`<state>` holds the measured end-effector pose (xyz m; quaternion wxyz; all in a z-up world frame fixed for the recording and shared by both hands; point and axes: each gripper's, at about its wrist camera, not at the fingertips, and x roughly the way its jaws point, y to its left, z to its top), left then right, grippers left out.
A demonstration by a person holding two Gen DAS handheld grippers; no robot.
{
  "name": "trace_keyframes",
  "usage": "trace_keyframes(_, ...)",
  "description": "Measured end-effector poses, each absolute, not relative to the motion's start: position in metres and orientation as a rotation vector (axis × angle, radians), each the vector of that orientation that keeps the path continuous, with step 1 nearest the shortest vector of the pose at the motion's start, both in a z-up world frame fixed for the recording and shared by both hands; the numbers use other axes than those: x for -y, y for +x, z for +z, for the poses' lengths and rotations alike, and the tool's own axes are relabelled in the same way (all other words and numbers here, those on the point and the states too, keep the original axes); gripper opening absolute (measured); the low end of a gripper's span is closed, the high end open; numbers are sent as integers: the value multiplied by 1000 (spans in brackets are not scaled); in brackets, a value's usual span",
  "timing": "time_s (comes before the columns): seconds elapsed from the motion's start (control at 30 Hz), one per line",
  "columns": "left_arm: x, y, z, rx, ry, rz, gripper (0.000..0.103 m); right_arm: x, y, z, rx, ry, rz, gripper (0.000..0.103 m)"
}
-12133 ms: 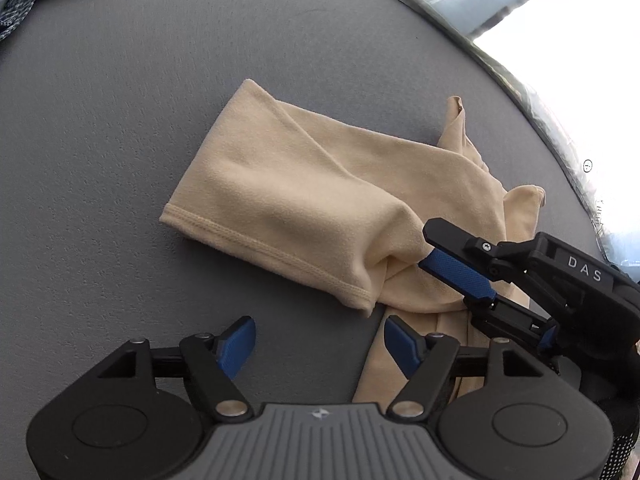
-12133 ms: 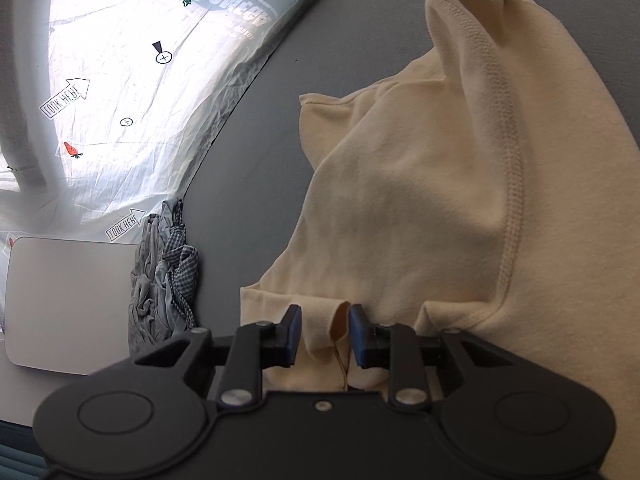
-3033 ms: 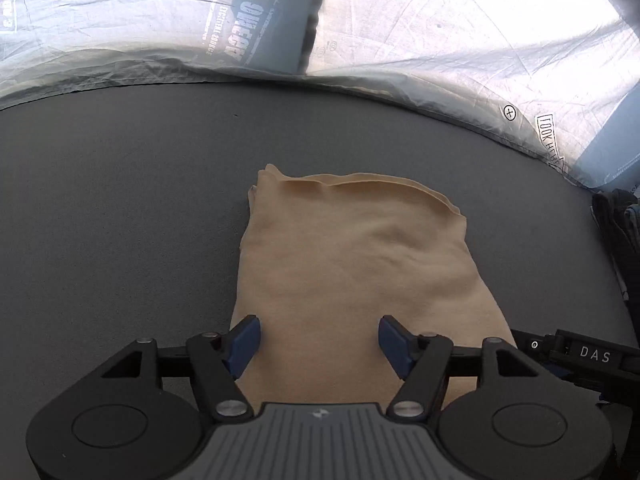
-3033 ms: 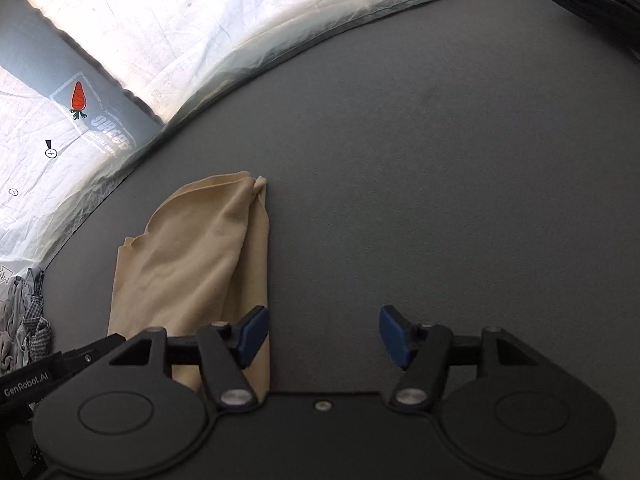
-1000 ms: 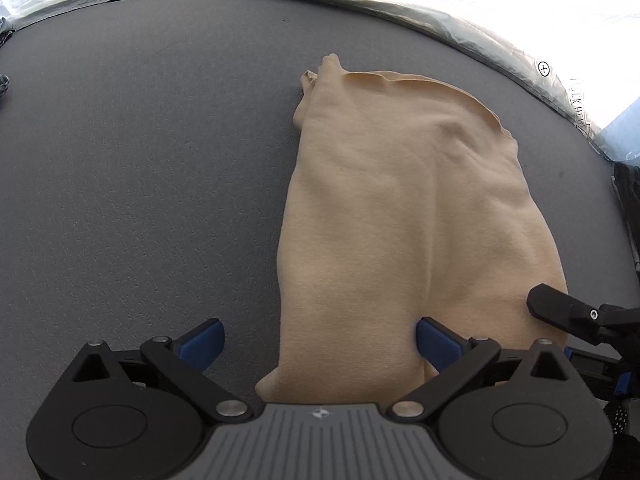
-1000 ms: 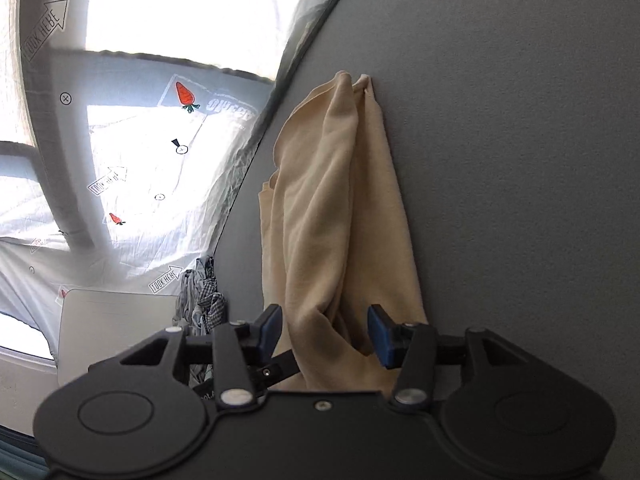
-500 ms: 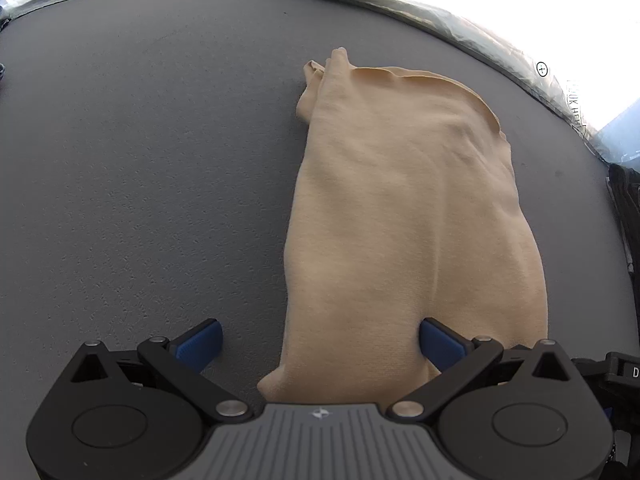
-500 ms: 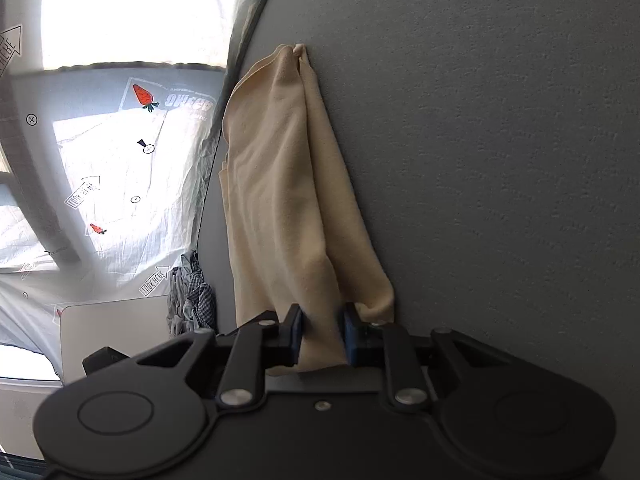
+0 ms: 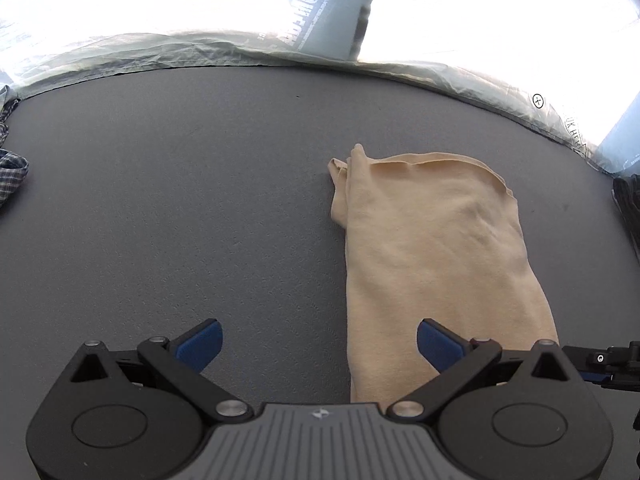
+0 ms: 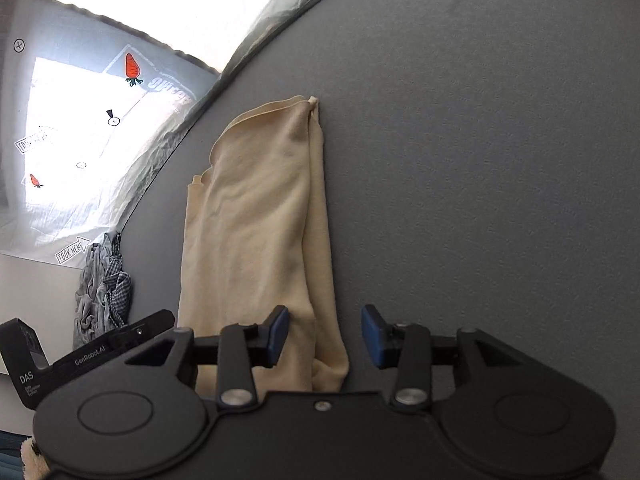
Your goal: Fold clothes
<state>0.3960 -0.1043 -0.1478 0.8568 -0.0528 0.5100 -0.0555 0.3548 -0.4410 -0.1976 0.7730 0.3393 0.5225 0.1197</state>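
A beige garment point(image 9: 432, 248) lies folded into a long narrow strip on the grey table point(image 9: 200, 200). My left gripper point(image 9: 318, 342) is open; its right finger rests over the strip's near end and its left finger is over bare table. In the right wrist view the same beige garment point(image 10: 260, 232) stretches away from me. My right gripper point(image 10: 324, 336) is open, with the near right corner of the strip lying between its fingers, not pinched. The left gripper's body point(image 10: 80, 352) shows at the lower left of that view.
A checked cloth point(image 9: 10, 176) lies at the table's left edge and a dark garment point(image 9: 628, 208) at its right edge. A crumpled grey and checked pile point(image 10: 102, 292) sits beyond the strip. A white printed sheet point(image 9: 320, 20) with carrot marks borders the table's far edge.
My right gripper was shut on the strip's near corner half a second ago and has opened, letting it go. The left gripper has tilted up and shifted left, still open.
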Motion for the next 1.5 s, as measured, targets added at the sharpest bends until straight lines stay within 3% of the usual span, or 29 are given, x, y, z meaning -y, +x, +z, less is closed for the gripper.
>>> trace_keyframes(0.43, 122, 472, -190, -1087, -268, -243, 101, 404, 443, -199, -1094, 572, 231, 50)
trace_keyframes(0.5, 125, 468, -191, -1057, -286, -233, 100, 392, 446, -197, -1087, 524, 235, 47)
trace_keyframes(0.6, 131, 462, -191, -1017, -290, -225, 87, 375, 450, -193, -1077, 433, 240, 50)
trace_keyframes(0.67, 136, 459, -192, -997, -299, -226, 68, 368, 450, -191, -1070, 386, 248, 49)
trace_keyframes(0.73, 140, 458, -192, -988, -321, -217, 56, 367, 450, -191, -1067, 396, 264, 30)
trace_keyframes(0.8, 143, 458, -191, -987, -331, -204, 48, 366, 451, -189, -1069, 393, 250, 20)
trace_keyframes(0.87, 145, 458, -188, -998, -341, -208, 23, 361, 448, -181, -1058, 337, 248, 17)
trace_keyframes(1.0, 147, 449, -177, -978, -327, -197, 20, 353, 433, -160, -1000, 262, 248, 12)
trace_keyframes(1.5, 149, 344, -72, -745, -331, -364, 17, 363, 301, -55, -662, 196, 75, 10)
